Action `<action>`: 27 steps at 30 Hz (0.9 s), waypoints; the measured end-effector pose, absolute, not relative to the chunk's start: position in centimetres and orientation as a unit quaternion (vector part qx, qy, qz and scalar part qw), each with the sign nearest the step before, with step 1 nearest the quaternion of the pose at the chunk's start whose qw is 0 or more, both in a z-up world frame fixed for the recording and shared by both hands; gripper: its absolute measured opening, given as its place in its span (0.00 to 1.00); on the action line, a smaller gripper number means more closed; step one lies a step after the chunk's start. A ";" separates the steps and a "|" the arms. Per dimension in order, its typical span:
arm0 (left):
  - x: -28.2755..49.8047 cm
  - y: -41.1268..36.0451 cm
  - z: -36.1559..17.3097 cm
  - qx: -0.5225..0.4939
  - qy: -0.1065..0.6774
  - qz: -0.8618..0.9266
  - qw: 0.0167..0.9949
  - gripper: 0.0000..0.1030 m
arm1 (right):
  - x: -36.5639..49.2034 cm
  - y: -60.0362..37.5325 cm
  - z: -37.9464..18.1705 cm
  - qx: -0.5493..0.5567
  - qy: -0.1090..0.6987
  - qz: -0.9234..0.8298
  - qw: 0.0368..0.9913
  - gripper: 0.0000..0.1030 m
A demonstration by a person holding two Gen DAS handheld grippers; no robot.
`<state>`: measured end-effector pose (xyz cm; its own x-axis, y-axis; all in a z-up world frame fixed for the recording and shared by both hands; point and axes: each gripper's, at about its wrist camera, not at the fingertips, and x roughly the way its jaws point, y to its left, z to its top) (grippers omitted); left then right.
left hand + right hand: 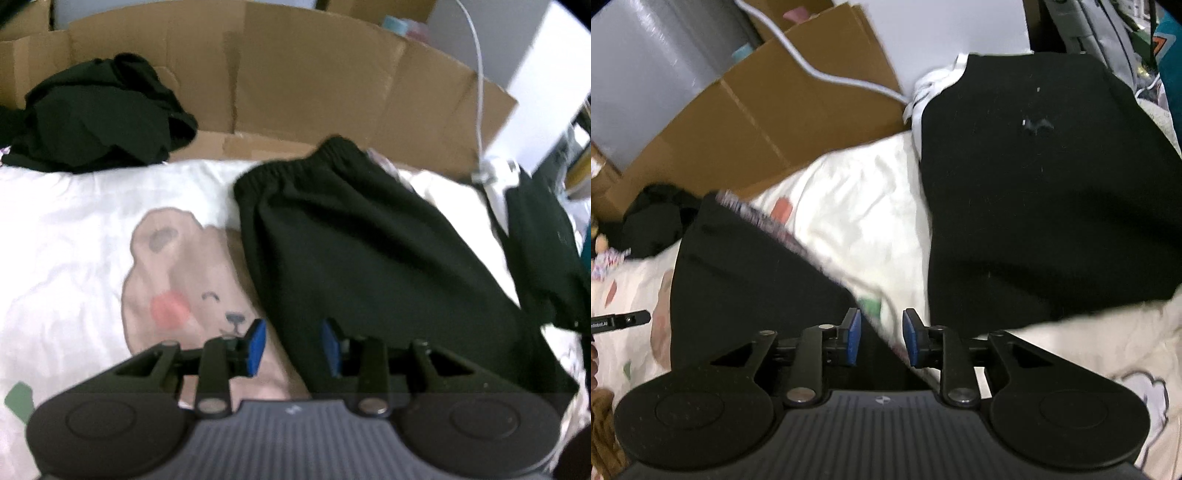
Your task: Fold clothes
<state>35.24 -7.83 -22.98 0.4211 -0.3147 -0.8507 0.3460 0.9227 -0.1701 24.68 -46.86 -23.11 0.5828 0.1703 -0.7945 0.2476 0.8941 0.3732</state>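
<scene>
Both tools parted, gripping nothing. Folded black fabric shorts with elastic waistband (354, 236) just ahead of left tool (293, 347), long axis running away from it, waistband at far end. Right tool (881, 338) over their near right edge.

Setting: a home bedroom, cluttered. Bed with a white bedsheet (74, 221) printed with a cartoon bear (184, 280). Flattened cardboard boxes (295, 85) along the far edge, 12 o'clock. Heap of dark clothes (99, 114) at 10 o'clock. White cable (827, 74) hanging at 1 o'clock.
</scene>
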 end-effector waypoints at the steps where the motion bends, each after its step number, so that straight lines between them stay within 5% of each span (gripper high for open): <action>1: 35.1 -8.0 -22.8 0.020 0.504 -0.199 0.840 0.36 | 24.4 -46.8 -23.2 0.230 0.460 -0.024 0.857 0.31; 18: 27.5 -11.3 -22.2 -0.014 0.531 -0.189 0.826 0.39 | 21.9 -47.1 -27.2 0.183 0.544 -0.081 0.815 0.31; 27: 23.7 -11.8 -21.0 -0.028 0.540 -0.173 0.823 0.40 | 20.7 -50.4 -23.2 0.233 0.548 -0.074 0.800 0.34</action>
